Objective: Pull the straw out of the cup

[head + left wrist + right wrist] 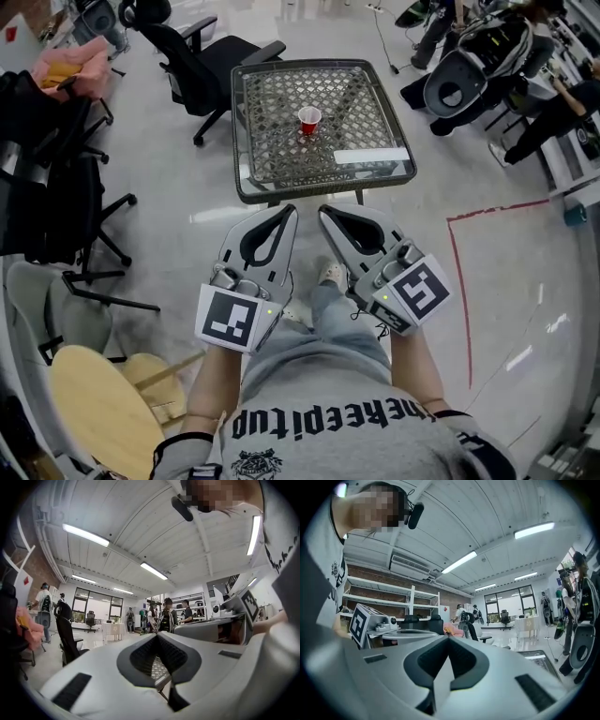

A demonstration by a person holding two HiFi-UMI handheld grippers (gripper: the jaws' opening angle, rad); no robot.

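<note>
Left gripper (158,635) is clenched, tips pressed together with nothing caught between them; only table mesh shows through the gap behind the pads. Right gripper (447,638), same story: jaws closed tight and empty. In the head view the two sit side by side in front of the person's body, marker cubes toward the chest, noses pointing at the table (246,141) ahead. And there's the red cup (309,120), upright near the middle of the mesh top, well apart from both grippers. The straw is too small to make out. A white strip (372,156) lies near the table's right front edge. A black office chair (192,52) stands off the far left corner, and a red tape line (457,272) marks the floor to the right.
</note>
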